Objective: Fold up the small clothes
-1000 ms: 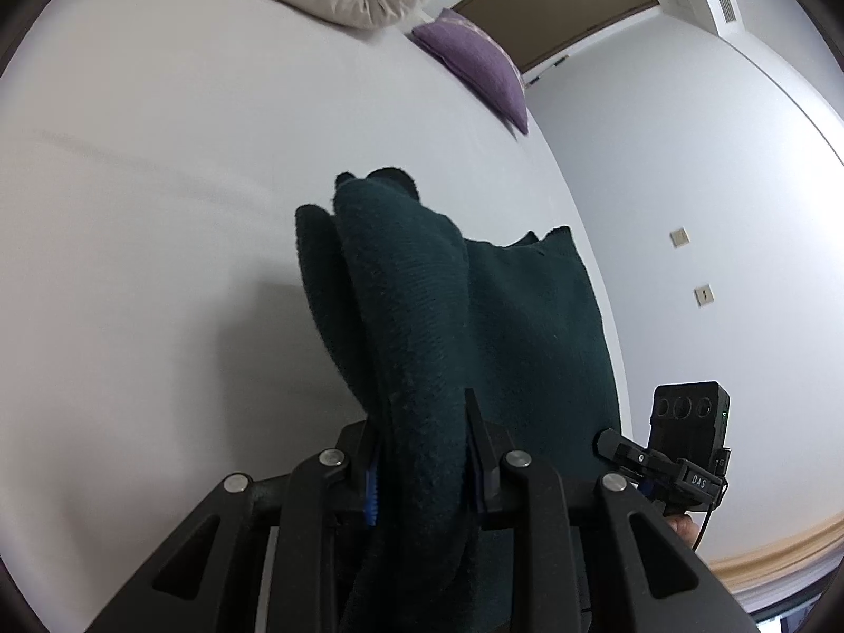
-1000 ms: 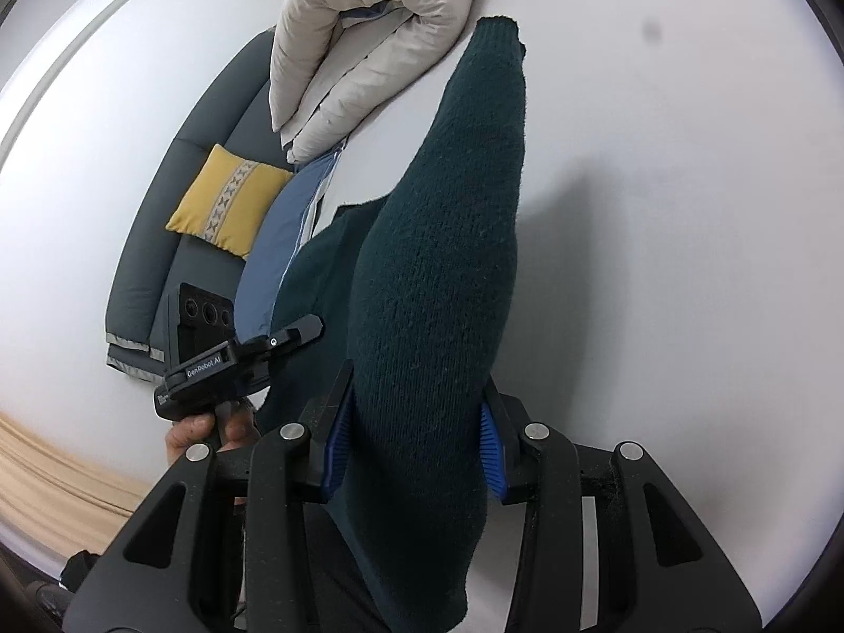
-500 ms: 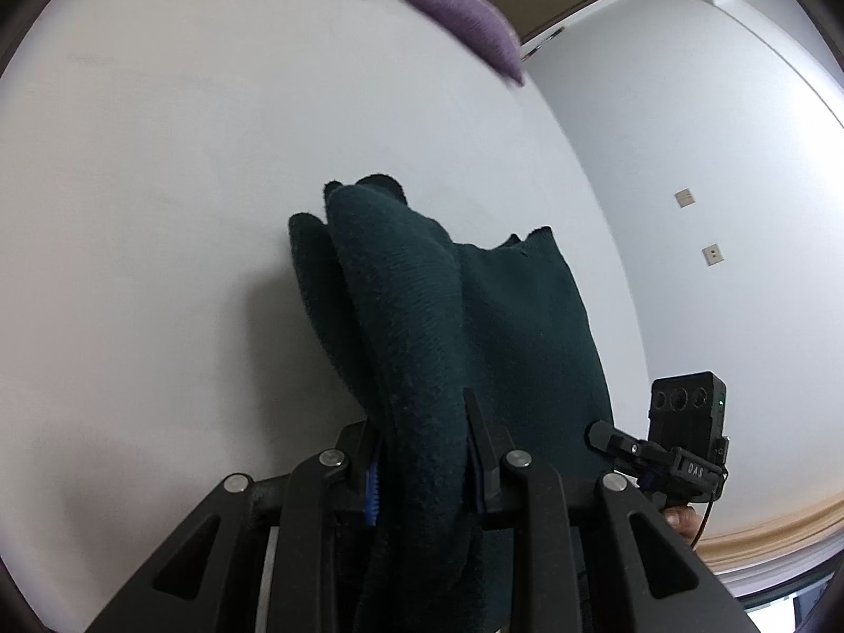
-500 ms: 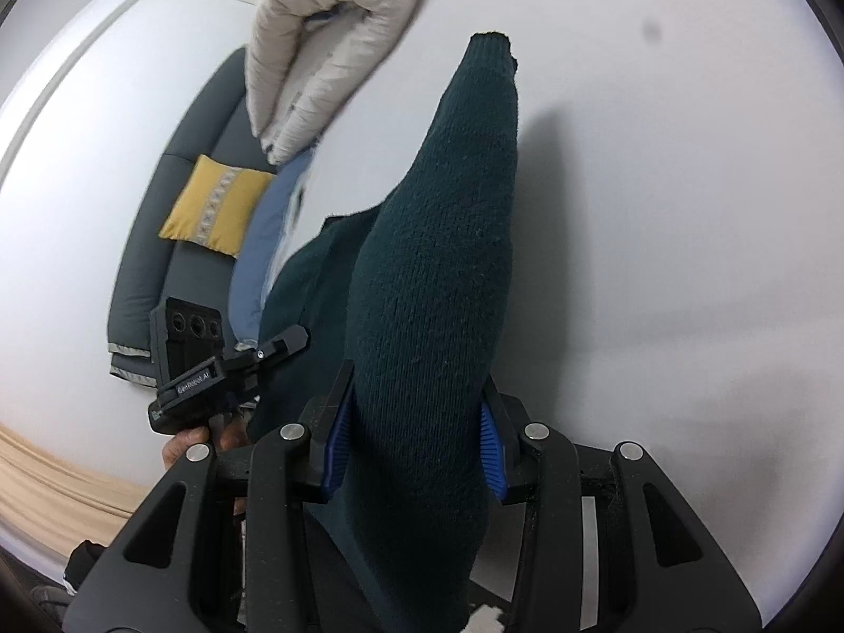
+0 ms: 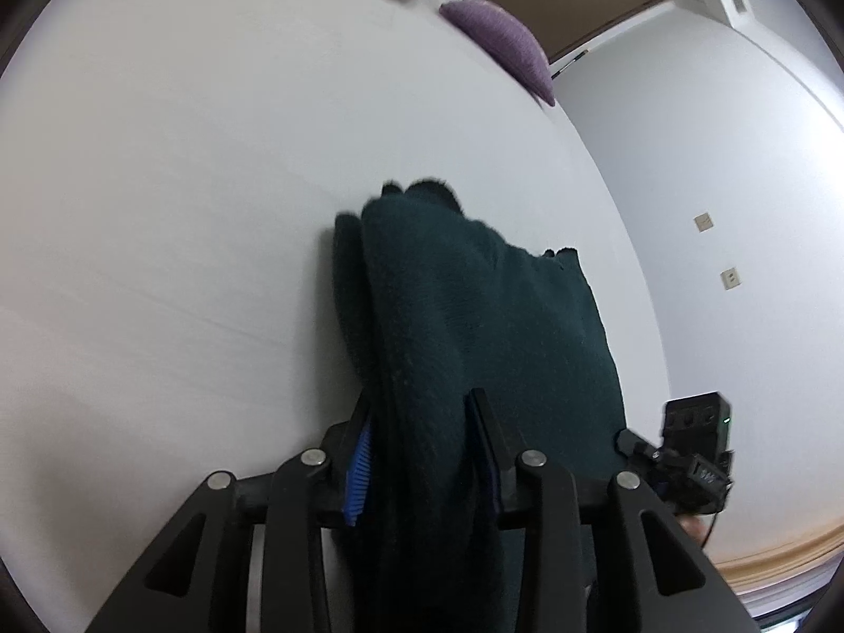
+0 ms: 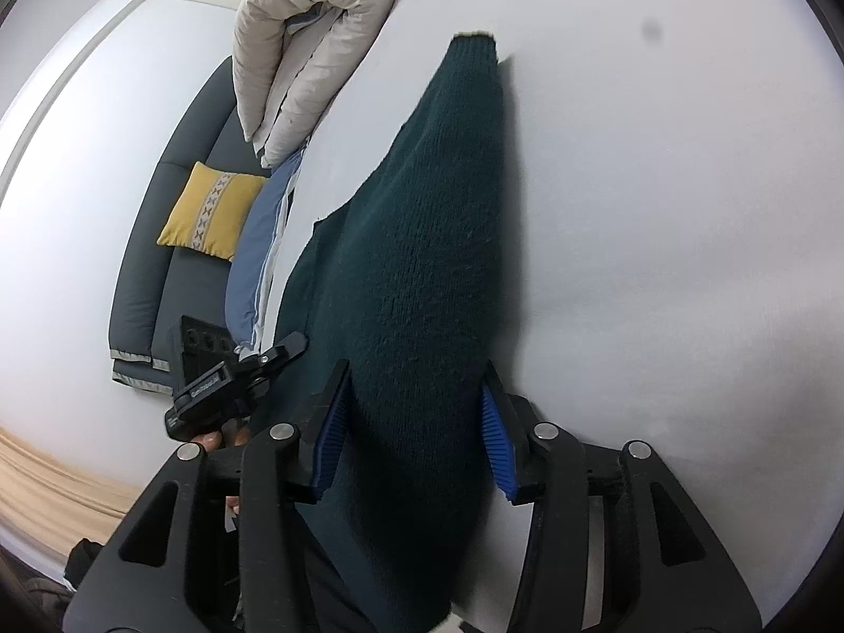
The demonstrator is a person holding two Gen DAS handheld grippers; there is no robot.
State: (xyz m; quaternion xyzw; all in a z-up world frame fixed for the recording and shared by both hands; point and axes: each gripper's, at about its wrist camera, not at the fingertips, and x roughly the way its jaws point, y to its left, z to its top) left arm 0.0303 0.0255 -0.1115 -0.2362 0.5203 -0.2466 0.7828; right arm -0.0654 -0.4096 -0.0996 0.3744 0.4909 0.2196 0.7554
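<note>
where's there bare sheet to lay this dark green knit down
Bare white sheet lies wide open left of the dark green knit, up to the purple cushion. It is crowded along the far edge by the folded cream duvet.

Both tools are matte black plastic. The left gripper has angular finger arms with triangular cut-outs, round silver screw heads at the pivots and ribbed blue pads. The right gripper is built alike; its boxy black camera housing, green light lit, trails a thin cable.
</note>
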